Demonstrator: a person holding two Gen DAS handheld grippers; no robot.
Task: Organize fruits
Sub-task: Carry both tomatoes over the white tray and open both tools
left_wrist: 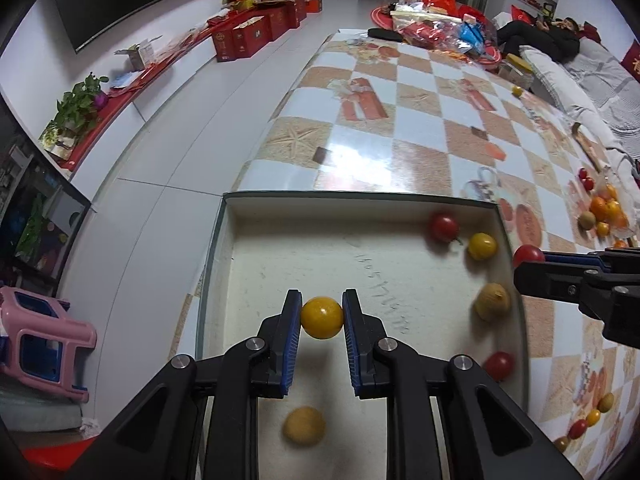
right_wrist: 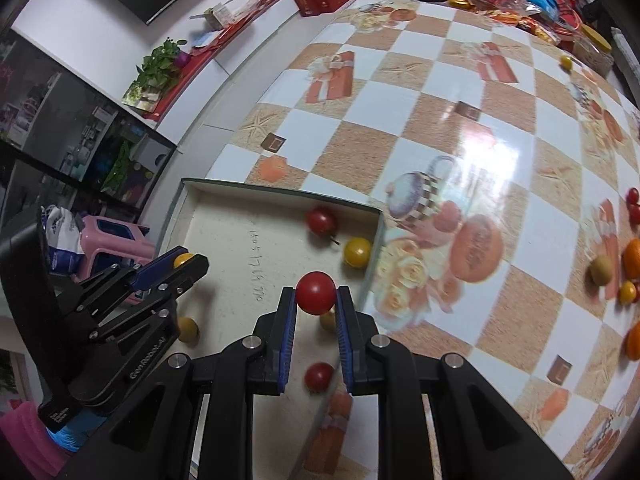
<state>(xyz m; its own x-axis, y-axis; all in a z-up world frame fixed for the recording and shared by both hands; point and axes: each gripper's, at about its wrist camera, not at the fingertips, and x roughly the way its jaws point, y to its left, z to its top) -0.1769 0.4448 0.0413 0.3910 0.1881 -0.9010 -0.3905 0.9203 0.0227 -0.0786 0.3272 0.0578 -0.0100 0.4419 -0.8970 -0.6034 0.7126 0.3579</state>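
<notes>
While several fruits already lie in the box (left_wrist: pixel 240 248), the left claw (left_wrist: pixel 322 316) grips a yellow tomato (left_wrist: pixel 322 317) and the right claw (right_wrist: pixel 316 294) a red tomato (right_wrist: pixel 315 292) above it; more fruit (left_wrist: pixel 604 210) waits on the worktop (left_wrist: pixel 420 128).

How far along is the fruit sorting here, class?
Done: several fruits already lie in the shallow box. In hand: the left claw holds a yellow fruit, the right claw a red fruit. Left: the fruit pile on the table.
</notes>
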